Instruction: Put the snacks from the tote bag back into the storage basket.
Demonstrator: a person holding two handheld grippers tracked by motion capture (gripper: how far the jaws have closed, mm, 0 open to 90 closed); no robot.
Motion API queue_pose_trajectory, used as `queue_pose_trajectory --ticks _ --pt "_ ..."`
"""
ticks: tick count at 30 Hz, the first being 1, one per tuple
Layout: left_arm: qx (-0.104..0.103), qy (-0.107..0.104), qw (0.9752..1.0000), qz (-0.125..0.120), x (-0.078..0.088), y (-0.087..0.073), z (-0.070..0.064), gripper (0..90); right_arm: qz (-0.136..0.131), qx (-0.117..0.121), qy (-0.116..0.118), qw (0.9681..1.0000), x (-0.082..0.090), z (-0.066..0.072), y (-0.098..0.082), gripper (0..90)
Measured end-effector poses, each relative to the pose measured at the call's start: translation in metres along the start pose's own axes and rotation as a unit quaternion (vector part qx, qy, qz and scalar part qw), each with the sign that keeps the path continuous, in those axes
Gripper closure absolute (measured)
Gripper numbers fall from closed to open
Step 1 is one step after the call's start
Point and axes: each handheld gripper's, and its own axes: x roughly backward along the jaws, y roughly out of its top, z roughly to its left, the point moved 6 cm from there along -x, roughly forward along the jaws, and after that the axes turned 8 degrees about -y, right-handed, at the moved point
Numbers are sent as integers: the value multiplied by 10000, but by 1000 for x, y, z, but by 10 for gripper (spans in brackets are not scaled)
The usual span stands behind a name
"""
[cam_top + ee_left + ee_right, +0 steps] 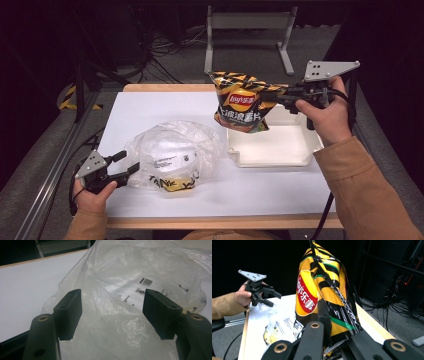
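A yellow-and-black chip bag (242, 102) hangs in the air above the table's far right. My right gripper (281, 95) is shut on its side edge. In the right gripper view the chip bag (317, 285) rises upright from the closed jaws of the right gripper (332, 323). A crumpled clear plastic bag (172, 152) lies on the white table at centre left. My left gripper (129, 161) stands open at its left edge. In the left gripper view the plastic bag (120, 277) bulges between the spread pads (68, 312) of the left gripper (112, 312), which do not press on it.
A white shallow tray (300, 155) sits on the table's right side, under and behind the chip bag. The white table sheet (250, 190) has bare room in front. In the right gripper view the left gripper (274, 299) shows farther off, over the table.
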Motion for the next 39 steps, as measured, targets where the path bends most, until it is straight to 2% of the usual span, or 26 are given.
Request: queue_pose_trajectory --ticks 7,12,14,20,25,30,39 --pt "8 -6 10000 -27 1 2 0 325 97 -19 -40 9999 7 -13 -9 900" --pt "-69 -102 9998 -130 3 10 -6 321 164 -18 78 9998 9 -22 -15 900" --pt "-120 -91 9998 -110 2 10 -8 320 162 -51 90 9998 10 -25 -17 900" --pt "-85 -51 9999 -105 3 9 -7 321 277 -115 28 9995 9 -33 -27 900" --pt "-42 -61 9999 -73 2 8 -7 323 367 -196 -24 9991 9 -40 -39 900" --pt "-113 -59 9999 -49 5 10 -15 314 472 -279 -46 9985 7 -47 -54 900" --pt "-77 44 10000 -24 8 7 -14 295 576 -387 -39 9976 -3 -50 -77 900"
